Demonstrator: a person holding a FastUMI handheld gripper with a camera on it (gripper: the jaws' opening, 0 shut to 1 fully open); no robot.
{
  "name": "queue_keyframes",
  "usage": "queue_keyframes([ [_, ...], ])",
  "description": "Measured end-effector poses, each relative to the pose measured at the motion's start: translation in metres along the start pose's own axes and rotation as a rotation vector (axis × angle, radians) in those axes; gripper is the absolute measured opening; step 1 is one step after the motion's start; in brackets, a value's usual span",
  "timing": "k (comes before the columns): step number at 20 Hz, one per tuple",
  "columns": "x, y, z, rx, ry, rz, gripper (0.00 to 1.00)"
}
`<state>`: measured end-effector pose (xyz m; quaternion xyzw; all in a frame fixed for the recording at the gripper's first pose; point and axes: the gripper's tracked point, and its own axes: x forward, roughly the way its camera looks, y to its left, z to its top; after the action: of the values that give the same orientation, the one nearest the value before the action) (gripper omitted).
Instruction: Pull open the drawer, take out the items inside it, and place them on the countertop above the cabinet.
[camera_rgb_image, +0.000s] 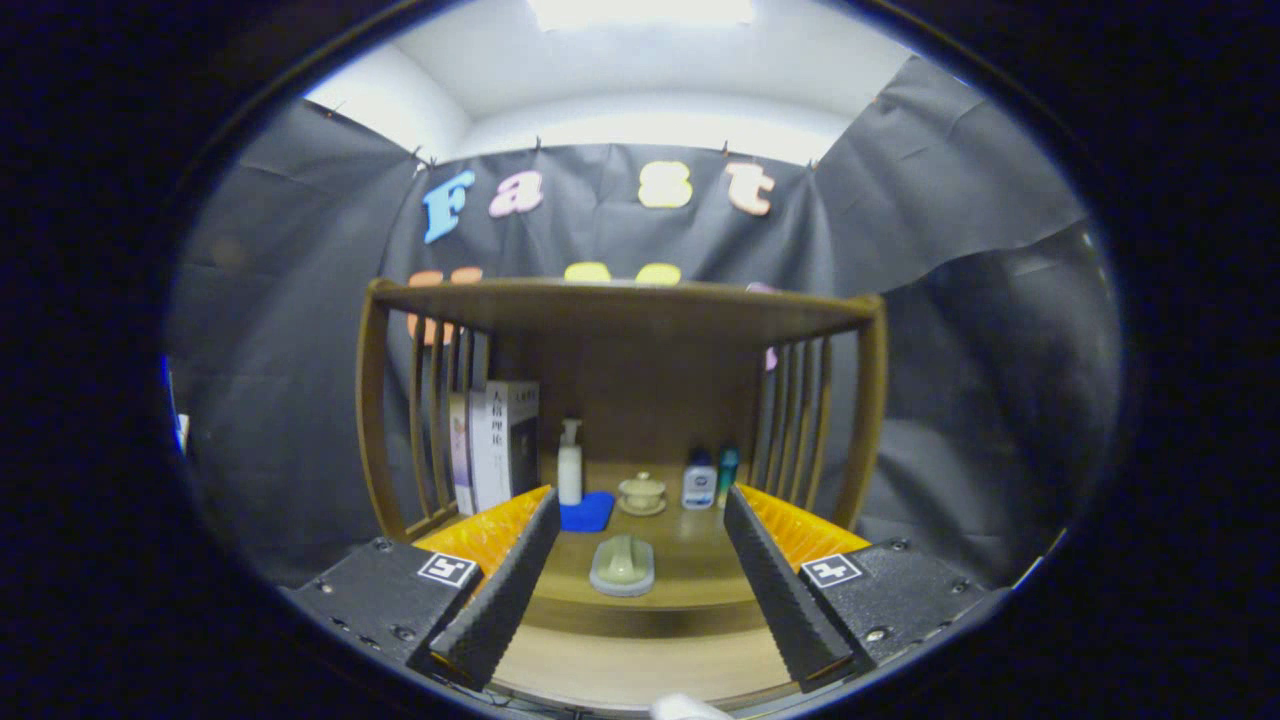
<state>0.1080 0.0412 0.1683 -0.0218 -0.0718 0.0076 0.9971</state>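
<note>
With the gripper (640, 580) released and empty, jaws spread either side of the pad (622, 565) on the desk (690, 540) at centre frame, lower it toward the drawer, presumably below the frame's bottom edge.

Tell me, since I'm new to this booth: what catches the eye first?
The wooden shelf unit with slatted sides stands straight ahead. The open hand-held gripper frames a pale lidded dish on the countertop. Behind it stand books, a pump bottle and a small cup.
</note>
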Motion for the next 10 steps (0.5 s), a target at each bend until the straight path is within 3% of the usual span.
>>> queue_keyframes([
  [6,-0.061,-0.002,-0.059,0.053,0.021,-0.015,1.0],
  [10,-0.083,-0.003,-0.131,0.031,0.12,-0.041,1.0],
])
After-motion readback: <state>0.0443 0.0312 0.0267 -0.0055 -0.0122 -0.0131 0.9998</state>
